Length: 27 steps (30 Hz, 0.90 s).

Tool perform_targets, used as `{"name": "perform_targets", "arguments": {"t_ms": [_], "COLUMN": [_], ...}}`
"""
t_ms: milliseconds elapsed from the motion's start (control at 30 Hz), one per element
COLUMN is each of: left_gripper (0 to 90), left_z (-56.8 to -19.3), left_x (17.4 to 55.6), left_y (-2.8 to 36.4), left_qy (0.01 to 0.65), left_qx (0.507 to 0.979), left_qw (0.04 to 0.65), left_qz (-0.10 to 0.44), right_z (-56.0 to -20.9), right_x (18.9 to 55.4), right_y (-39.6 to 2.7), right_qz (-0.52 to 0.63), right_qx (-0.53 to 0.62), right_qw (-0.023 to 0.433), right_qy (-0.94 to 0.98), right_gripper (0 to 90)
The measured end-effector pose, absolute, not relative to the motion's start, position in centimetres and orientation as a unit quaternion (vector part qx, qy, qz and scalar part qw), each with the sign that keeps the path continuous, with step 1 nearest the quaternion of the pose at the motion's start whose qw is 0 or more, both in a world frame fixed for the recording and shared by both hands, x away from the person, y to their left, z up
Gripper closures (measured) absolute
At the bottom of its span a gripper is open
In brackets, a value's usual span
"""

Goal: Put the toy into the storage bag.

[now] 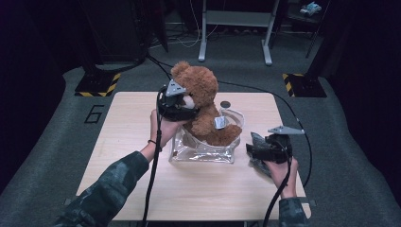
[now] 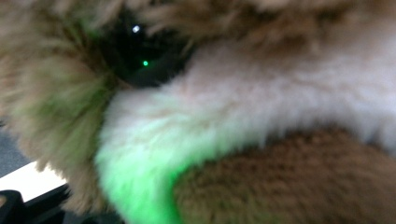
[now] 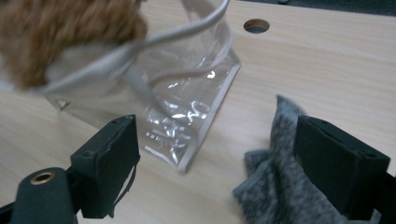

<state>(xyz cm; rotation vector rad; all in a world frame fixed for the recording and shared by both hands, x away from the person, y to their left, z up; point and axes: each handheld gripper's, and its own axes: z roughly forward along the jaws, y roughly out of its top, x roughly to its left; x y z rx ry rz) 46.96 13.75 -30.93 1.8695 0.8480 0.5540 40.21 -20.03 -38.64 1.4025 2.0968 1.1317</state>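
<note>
A brown teddy bear [image 1: 201, 101] sits upright in a clear plastic bag [image 1: 203, 150] in the middle of the wooden table [image 1: 127, 142]. My left gripper [image 1: 188, 111] is pushed against the bear's face and neck from the left. Its own view is a close-up of the bear's dark eye and pale muzzle [image 2: 224, 116], and its jaws are buried in fur. To the right of the bag, my right gripper [image 1: 251, 151] hovers over a crumpled grey cloth [image 1: 257, 142]. Its jaws [image 3: 224, 133] stand wide apart with nothing pressed between them, and the cloth [image 3: 275, 186] lies by the right-hand jaw.
A round hole [image 1: 225, 104] sits in the tabletop behind the bag. Black cables trail from both grippers over the table edges. Two yellow-and-black striped bases [image 1: 97, 85] and a grey metal frame [image 1: 235, 28] stand on the floor beyond the table.
</note>
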Motion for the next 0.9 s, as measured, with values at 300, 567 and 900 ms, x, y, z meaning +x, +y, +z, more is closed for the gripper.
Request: {"name": "perform_targets", "arguments": {"t_ms": [300,567,900], "left_gripper": [36.2,36.6,38.0], "left_z": [-31.0,-31.2,-31.1], "left_x": [47.2,47.5,47.4], "left_y": [13.7,13.6,13.8], "left_qy": [0.347,0.348,0.341], "left_qx": [0.772,0.777,0.782], "left_qw": [0.483,0.48,0.48], "left_qz": [0.222,0.211,0.204], "right_z": [-36.6,-35.8,-35.9], "right_x": [45.9,49.6,53.0], "right_y": [-18.8,-17.6,-14.4], "right_qz": [0.393,0.388,0.361], "right_qx": [0.489,0.482,0.45], "right_qw": [0.179,0.17,0.15], "right_qy": [0.758,0.767,0.803], "right_gripper": [17.0,28.0,50.9]}}
